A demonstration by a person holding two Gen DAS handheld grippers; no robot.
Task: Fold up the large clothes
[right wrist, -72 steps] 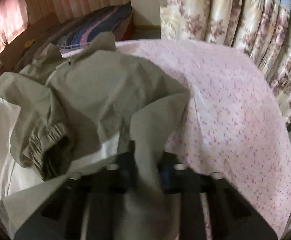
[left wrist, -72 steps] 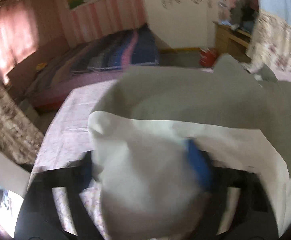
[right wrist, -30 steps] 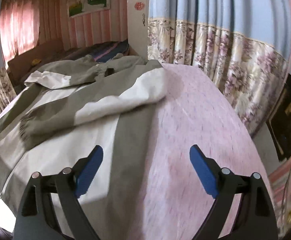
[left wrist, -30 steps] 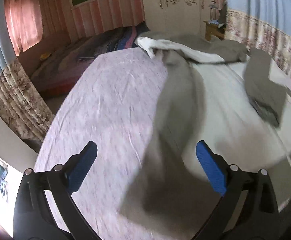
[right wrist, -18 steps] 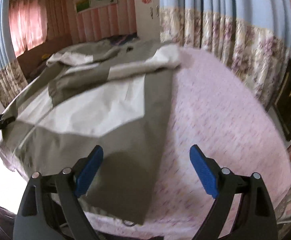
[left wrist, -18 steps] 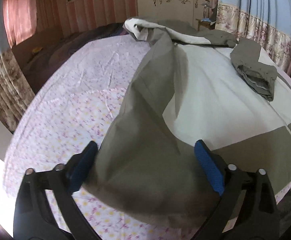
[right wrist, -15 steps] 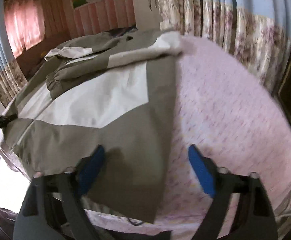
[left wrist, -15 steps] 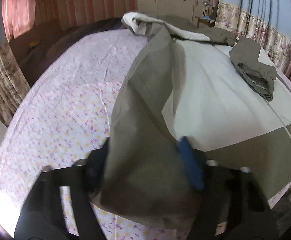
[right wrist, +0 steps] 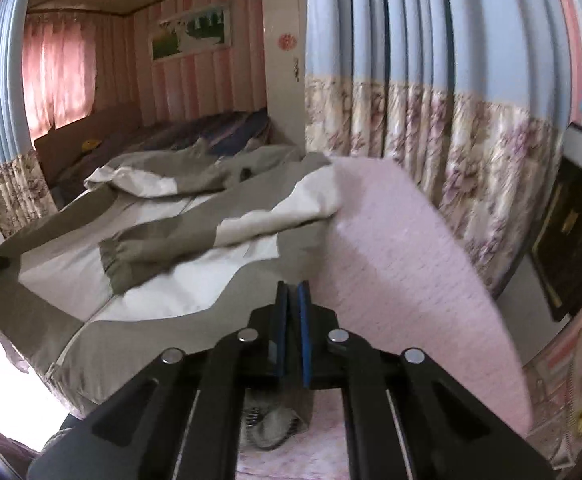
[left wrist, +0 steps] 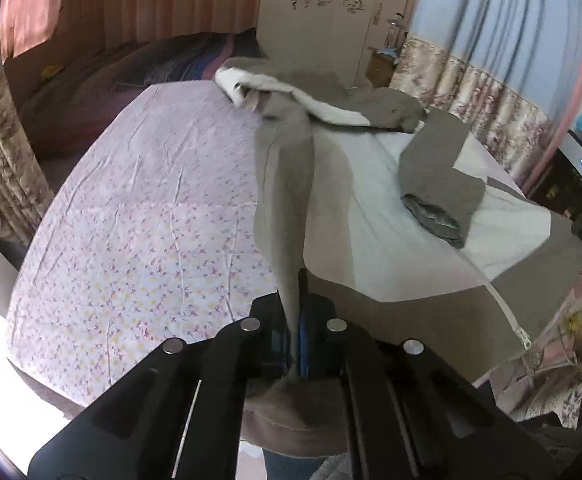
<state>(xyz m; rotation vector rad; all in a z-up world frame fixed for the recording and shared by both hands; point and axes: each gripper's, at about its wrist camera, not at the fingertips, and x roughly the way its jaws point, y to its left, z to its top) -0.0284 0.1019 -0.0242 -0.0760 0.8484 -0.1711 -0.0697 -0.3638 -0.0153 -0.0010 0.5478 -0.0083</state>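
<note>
- The left gripper (left wrist: 294, 334) has its blue-padded fingers pressed together on a fold of olive fabric at the near hem of the jacket (left wrist: 387, 216); the pinched cloth rises from the pads in a narrow ridge that runs away from the camera.
- The right gripper (right wrist: 292, 312) has its pads close together over the jacket's (right wrist: 163, 264) near right hem corner; whether cloth lies between them I cannot tell.
- The jacket, olive and off-white, lies spread on the bed (left wrist: 151, 216) with the pink floral sheet; its long axis runs from the near edge, where the hem is, to the far end, where the hood (left wrist: 259, 88) is bunched.
- One sleeve (left wrist: 439, 184) is folded across the white chest panel, its cuff pointing toward the near side; a white zipper (left wrist: 507, 312) hangs at the near right edge.
- Both tools point forward and slightly down along the bed, well apart at opposite hem corners.
- Floral curtains (right wrist: 451, 152) hang to the right of the bed.
</note>
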